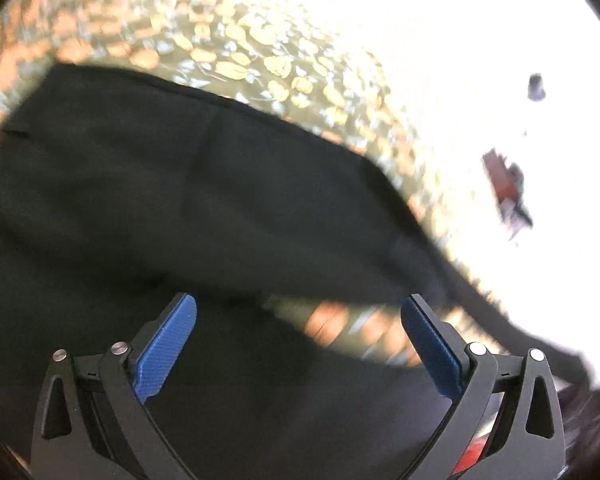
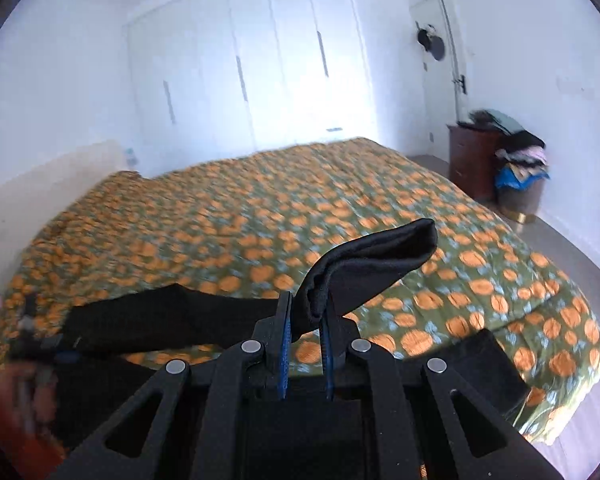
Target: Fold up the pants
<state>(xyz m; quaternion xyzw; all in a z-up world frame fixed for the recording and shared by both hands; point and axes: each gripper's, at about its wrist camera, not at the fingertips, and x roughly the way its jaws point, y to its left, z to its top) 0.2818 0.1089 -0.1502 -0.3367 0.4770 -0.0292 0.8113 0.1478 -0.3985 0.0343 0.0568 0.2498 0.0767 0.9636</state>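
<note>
My right gripper (image 2: 306, 322) is pinched onto a bunched fold of the black pants (image 2: 364, 264), whose cloth sticks up and past my blue pads, a rounded end flopping off to the right above the bed. My left gripper (image 1: 298, 320) has its jaws spread wide with nothing between them; it hangs over the broad dark spread of the pants (image 1: 180, 200), which fill most of that blurred view.

The bedspread (image 2: 260, 216), green with orange pumpkins, lies under the pants on all sides. More black cloth trails left from my right gripper across the near edge of the bed, and a dark flap sits at the bed's near right corner. Beyond the bed's far side stands a white wardrobe (image 2: 252, 60). Off the bed's far right corner are a dark wooden cabinet (image 2: 472, 160) and, just beside it, a laundry basket (image 2: 522, 196) heaped with clothes.
</note>
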